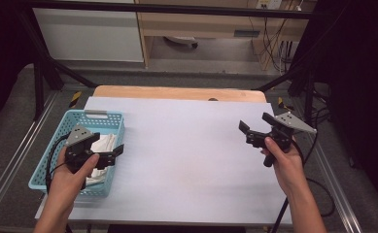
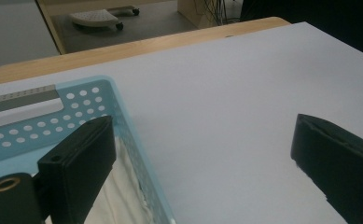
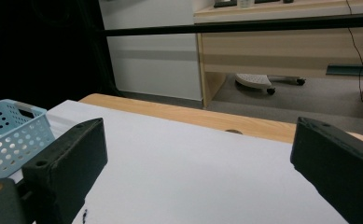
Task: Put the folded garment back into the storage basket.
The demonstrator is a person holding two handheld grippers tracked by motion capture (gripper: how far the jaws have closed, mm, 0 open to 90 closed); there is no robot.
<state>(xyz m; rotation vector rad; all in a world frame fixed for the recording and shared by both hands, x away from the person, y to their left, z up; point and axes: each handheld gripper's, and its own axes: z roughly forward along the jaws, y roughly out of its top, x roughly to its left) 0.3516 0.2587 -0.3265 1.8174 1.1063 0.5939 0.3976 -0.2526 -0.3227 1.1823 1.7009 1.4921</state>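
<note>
Basket (image 1: 41,165), left tool (image 1: 110,143) wide open, empty

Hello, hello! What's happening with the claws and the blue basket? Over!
Left gripper open, above basket edge. Right gripper open, holding nothing. White cloth in blue basket. Nothing in the way.

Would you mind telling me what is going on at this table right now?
A person holds a two-jaw claw in each hand over a white-covered table. The left claw hovers open at the right rim of a light blue perforated plastic basket, which holds a white crumpled cloth. The right claw is open too, raised above the bare sheet on the far side and gripping nothing. The cloth lies in the basket, not yet grasped.
</note>
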